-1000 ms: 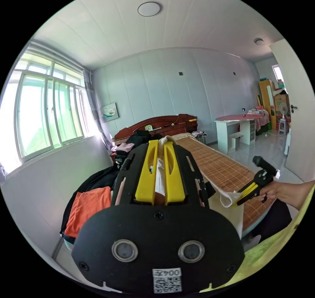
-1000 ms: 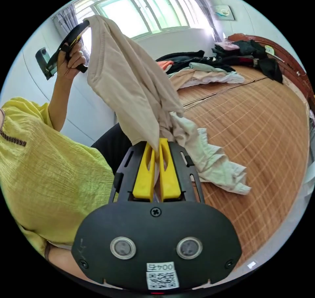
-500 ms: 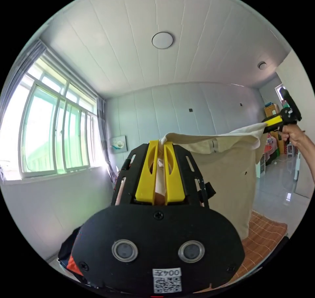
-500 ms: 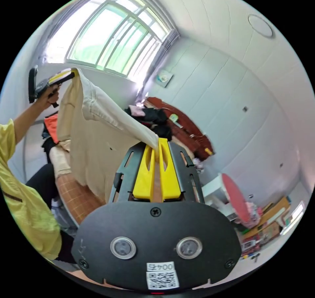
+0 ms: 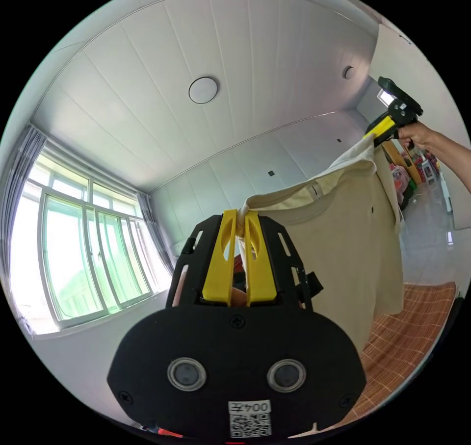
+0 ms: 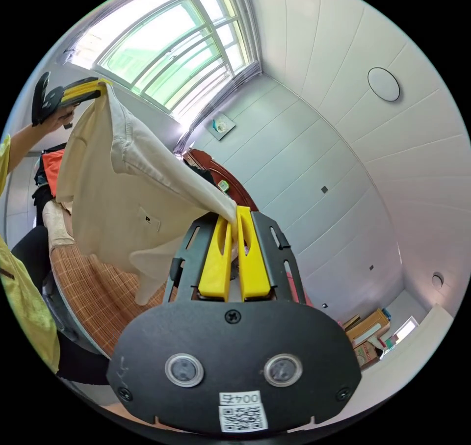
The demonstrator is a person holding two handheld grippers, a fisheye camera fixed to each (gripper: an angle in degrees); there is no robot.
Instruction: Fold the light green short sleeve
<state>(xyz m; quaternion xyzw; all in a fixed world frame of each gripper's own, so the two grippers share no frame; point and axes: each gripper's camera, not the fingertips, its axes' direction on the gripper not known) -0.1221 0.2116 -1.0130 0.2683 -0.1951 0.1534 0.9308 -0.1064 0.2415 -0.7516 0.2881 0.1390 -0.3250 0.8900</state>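
Note:
A pale cream short-sleeve shirt [image 5: 343, 229] hangs spread in the air between both grippers, above a bed with a woven bamboo mat [image 5: 407, 327]. My left gripper [image 5: 239, 217] is shut on one shoulder of the shirt. In the left gripper view the right gripper [image 5: 375, 132] pinches the other shoulder at the upper right, held by a hand. In the right gripper view my right gripper [image 6: 234, 219] is shut on the shirt [image 6: 113, 195], and the left gripper [image 6: 100, 84] grips the far corner at the upper left.
A wide window [image 6: 162, 57] and a pile of dark and orange clothes [image 6: 49, 170] lie beyond the shirt. A wooden headboard [image 6: 216, 175] stands at the bed's far end. A person's yellow sleeve [image 6: 24, 307] is at the left edge.
Both grippers have risen and moved apart, lifting the shirt off the mat until it hangs spread out. Both cameras have tilted up toward the ceiling.

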